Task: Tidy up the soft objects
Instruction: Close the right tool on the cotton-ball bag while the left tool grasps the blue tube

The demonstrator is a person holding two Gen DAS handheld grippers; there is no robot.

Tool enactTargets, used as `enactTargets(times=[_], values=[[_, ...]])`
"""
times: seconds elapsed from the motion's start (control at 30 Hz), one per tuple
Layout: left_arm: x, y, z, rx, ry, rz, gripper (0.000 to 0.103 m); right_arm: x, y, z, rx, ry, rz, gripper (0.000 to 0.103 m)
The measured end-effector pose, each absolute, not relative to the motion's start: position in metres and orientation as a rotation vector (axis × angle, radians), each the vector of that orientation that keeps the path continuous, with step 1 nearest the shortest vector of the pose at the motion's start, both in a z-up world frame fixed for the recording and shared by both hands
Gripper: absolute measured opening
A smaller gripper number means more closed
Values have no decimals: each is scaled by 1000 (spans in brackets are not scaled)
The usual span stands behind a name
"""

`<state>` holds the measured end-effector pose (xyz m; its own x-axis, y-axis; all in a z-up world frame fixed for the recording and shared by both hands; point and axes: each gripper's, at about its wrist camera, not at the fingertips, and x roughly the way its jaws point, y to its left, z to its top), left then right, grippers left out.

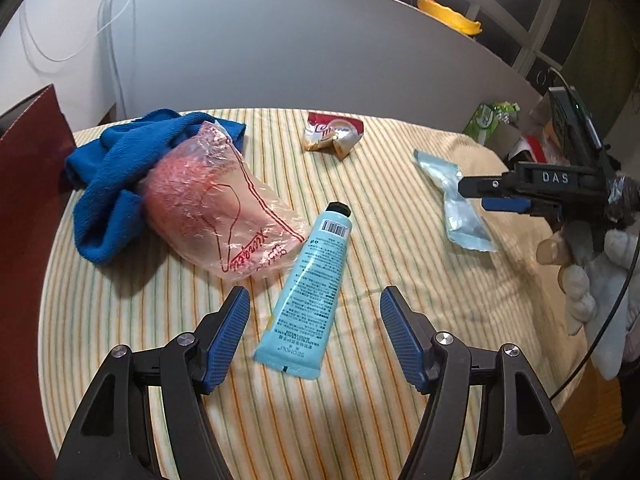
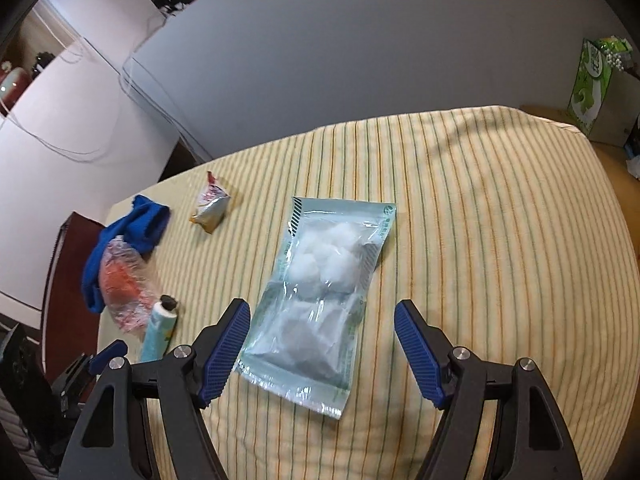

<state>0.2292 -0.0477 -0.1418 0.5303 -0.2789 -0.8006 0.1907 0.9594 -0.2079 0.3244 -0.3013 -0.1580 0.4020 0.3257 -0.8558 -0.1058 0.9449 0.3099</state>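
My left gripper (image 1: 315, 300) is open and empty, just above the flat end of a light blue cream tube (image 1: 310, 292) lying on the striped cloth (image 1: 400, 280). A clear bag with red print (image 1: 216, 212) leans on a blue towel (image 1: 116, 176) at the left. A crumpled snack wrapper (image 1: 334, 134) lies further back. My right gripper (image 2: 322, 312) is open and empty, with a sealed pack of cotton balls (image 2: 320, 296) between its fingers. The right gripper also shows in the left wrist view (image 1: 472, 196), beside the same pack (image 1: 456, 204).
A grey panel (image 1: 300, 48) stands behind the table. A green tissue box (image 2: 592, 88) sits at the back right corner. A dark red chair (image 1: 28, 184) is at the left edge. The tube (image 2: 158, 332), bag (image 2: 124, 284), towel (image 2: 132, 236) and wrapper (image 2: 212, 204) show left in the right wrist view.
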Motion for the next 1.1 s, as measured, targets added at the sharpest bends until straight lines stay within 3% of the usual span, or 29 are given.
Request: enactTargets(times=[0.33,0.47,0.9,1.1], values=[[243,-55,-153,-63,992,-266,66,340,-277,-170,154,1154,240,71],[243,-62,-152,-63,998,-301,51,343,-269,-172,101,1163,236,71],[257,-87,-149,12,985,-297,50,353,-261,-175,-28,1185,191,71],[258,-89,-152,59,966,-271,32,356,-260,-178,-64,1186,212,71]])
